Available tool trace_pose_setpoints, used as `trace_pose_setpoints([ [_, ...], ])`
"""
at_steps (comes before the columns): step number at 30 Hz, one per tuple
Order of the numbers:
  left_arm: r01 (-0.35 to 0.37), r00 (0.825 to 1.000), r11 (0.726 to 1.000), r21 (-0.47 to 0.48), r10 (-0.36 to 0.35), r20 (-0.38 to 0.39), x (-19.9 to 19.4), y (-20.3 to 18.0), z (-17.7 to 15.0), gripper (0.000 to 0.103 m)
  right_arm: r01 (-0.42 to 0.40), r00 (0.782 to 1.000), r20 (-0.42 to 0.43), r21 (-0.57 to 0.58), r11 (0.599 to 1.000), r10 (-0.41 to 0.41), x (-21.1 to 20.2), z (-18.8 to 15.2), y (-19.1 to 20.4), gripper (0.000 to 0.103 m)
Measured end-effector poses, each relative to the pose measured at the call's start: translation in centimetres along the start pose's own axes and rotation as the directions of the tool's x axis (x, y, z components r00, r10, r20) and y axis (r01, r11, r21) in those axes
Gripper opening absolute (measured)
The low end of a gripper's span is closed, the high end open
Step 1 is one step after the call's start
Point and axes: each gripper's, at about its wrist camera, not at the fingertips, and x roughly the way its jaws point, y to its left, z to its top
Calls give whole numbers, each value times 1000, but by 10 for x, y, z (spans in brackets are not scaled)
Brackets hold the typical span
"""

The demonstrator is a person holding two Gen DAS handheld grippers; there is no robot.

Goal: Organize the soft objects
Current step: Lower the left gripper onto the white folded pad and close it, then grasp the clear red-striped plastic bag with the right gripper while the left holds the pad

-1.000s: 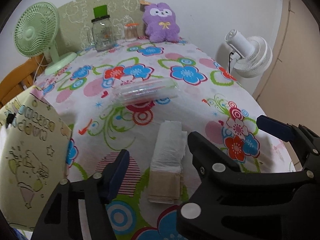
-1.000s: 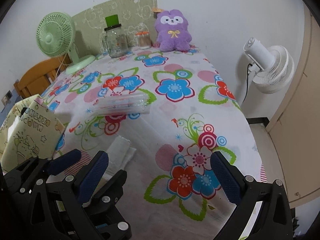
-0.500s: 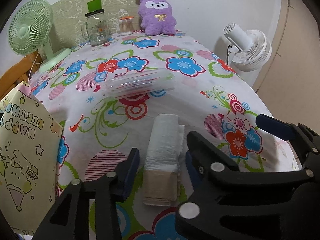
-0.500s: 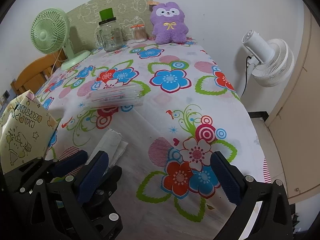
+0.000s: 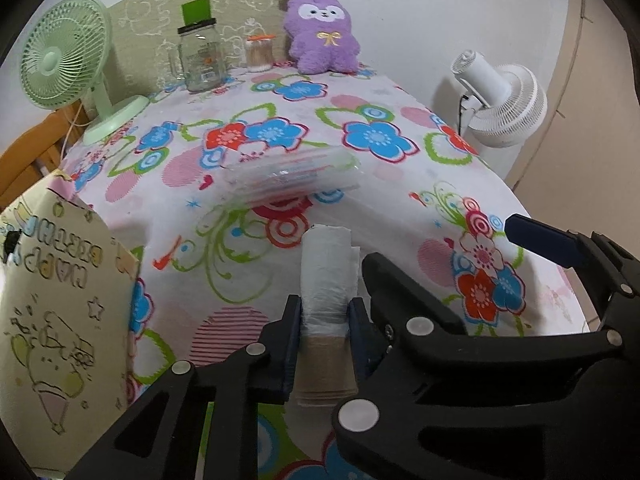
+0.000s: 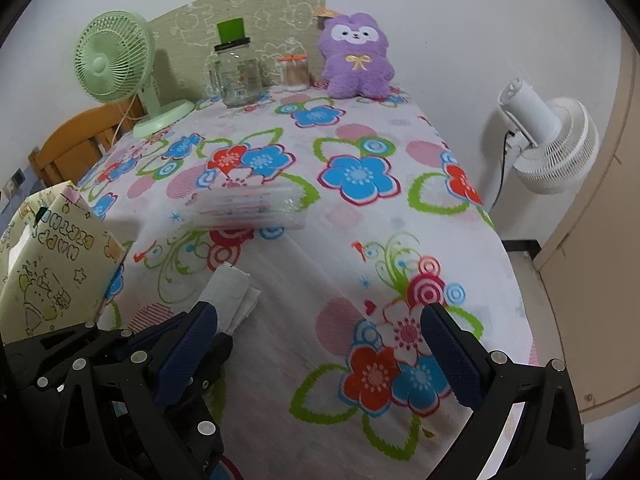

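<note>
Tongs on the left, the left gripper [image 5: 323, 322], squeeze a rolled white bundle [image 5: 326, 276]; its two blue pads press on both sides of the bundle, near the spot where the white part meets a tan band; the bundle lies on the flowered tablecloth [image 5: 280, 136] at the near end of the table, pointing away from the camera; the right gripper [image 6: 320, 340] sits just beside it on the right, with its jaws spread wide and only the cloth between them; from the right wrist view the far tip of the bundle pokes out past the left gripper's arm; a clear plastic case [image 5: 292, 178] lies a bit farther out on the cloth, looking blurry; a yellow birthday gift bag [image 5: 52, 312] stands at the left edge; a purple plush toy [image 5: 322, 34] sits at the far end by the wall, near a glass jar [image 5: 201, 60] and a green fan [image 5: 66, 54]; a white fan [image 5: 504, 106] stands off the table on the right.
</note>
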Motion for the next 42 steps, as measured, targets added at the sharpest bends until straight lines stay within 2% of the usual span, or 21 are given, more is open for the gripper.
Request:
trace_pose_setpoints([
  [10, -58, 998, 997, -47, 59, 17, 0, 17, 17, 22, -43, 998, 45, -68, 997, 46, 4, 26, 13, 103],
  [25, -118, 993, 986, -117, 118, -8, 23, 41, 40, 23, -106, 994, 15, -119, 987, 108, 38, 56, 22, 103],
  [34, -198, 980, 963, -182, 197, -24, 32, 60, 49, 23, -148, 989, -8, -139, 979, 148, 59, 71, 27, 103],
  [42, -190, 982, 963, -191, 182, -56, 44, 67, 50, 24, -156, 988, -43, -193, 969, 150, 83, 77, 35, 89],
])
